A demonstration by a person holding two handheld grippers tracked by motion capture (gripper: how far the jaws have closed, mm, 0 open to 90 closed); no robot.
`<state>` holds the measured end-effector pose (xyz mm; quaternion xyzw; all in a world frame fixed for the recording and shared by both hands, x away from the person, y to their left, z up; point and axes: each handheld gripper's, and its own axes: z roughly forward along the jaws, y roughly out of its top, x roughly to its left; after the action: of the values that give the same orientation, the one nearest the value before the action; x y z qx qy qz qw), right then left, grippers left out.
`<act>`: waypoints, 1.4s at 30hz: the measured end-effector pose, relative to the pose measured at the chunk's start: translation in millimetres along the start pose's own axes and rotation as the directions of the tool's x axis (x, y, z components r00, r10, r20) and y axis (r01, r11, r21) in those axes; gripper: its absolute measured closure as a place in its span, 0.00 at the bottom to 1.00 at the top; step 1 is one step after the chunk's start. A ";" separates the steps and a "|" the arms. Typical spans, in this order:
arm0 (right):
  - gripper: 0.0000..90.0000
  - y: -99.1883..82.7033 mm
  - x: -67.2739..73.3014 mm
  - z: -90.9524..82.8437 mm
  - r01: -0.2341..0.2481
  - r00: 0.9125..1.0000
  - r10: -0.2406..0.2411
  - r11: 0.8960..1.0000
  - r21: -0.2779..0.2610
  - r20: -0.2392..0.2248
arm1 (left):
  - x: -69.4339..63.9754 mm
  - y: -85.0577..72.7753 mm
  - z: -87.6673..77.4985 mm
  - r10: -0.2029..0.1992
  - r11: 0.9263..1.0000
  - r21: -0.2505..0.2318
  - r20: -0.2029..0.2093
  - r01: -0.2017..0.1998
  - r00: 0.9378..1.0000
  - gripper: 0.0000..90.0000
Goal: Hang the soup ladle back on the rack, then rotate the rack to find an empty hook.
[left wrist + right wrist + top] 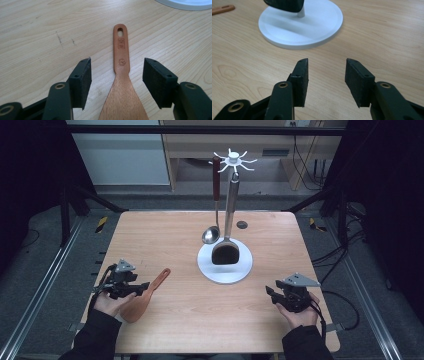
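We see a pale wooden table (175, 320) with fine grain and rounded corners. On it, near the left edge towards the near left corner, lies the wooden spatula (145, 297) — a flat, reddish-brown piece with a smooth matt finish. Its blade widens into a rounded paddle at the near end; its narrow handle points away and to the right and ends in an oblong hanging hole, with small stamped marks below it.

The left gripper (131, 287) sits over the spatula's blade. In the left gripper view its black jaws stand wide apart on either side of the spatula (121, 82), where handle meets blade, and the pads do not touch the wood. We note the pads (156, 83) are rectangular blocks with a rough, foam-like face.

The right gripper (274, 296) rests near the right edge, towards the near right corner, well apart from the spatula. In the right gripper view its jaws are open with bare table between them.

Beyond centre stands a white utensil stand (225, 265) — a smooth round base, a thin post and a spoked hook crown. A red-handled metal ladle (214, 210) and a steel-handled black turner (227, 232) hang from it. A small dark round fitting (242, 225) lies near the far edge.
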<state>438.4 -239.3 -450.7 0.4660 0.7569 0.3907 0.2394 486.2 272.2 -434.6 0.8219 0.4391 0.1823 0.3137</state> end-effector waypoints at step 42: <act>0.74 -5.0 -1.7 -2.5 0.005 1.000 -0.004 1.000 0.027 -0.027 | -8.7 19.8 66.2 0.087 0.948 0.306 0.033 -0.093 0.996 0.65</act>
<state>434.8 -243.0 -453.3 0.4622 0.7663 0.3861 0.2238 531.5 233.2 -470.2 0.8815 0.4212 0.1180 0.1778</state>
